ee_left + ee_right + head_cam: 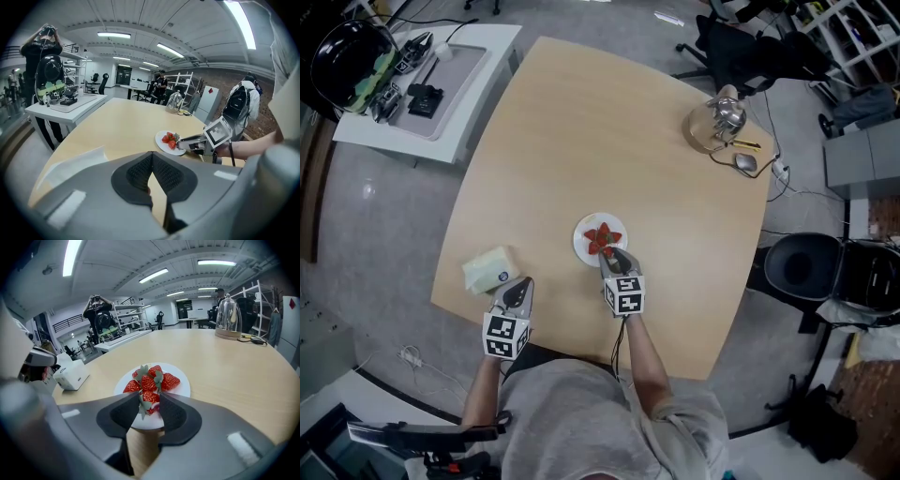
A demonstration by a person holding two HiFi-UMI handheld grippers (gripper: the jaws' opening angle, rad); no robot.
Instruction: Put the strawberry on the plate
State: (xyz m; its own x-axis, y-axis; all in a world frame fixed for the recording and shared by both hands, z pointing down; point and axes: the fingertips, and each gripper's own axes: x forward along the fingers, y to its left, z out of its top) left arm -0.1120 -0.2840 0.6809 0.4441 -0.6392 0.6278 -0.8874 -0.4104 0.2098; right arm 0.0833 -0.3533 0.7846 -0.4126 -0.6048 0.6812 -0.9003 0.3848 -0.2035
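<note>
A small white plate (581, 246) near the table's front edge carries several red strawberries (600, 235). My right gripper (613, 255) reaches over the plate's near rim and is shut on one more strawberry (150, 402), whose green leaves stick out between the pads. In the right gripper view this berry hangs just over the near part of the plate (182, 386), in front of the pile of strawberries (154, 376). My left gripper (523, 283) rests to the left of the plate, beside the tissue box; its jaws (150, 155) meet at the tips with nothing between them.
A pale tissue box (490, 269) sits left of the plate. A steel kettle (722, 117) on a wooden base and a mouse (745, 164) stand at the table's far right corner. A white side table (431, 89) with gear stands far left, and a black chair (802, 267) to the right.
</note>
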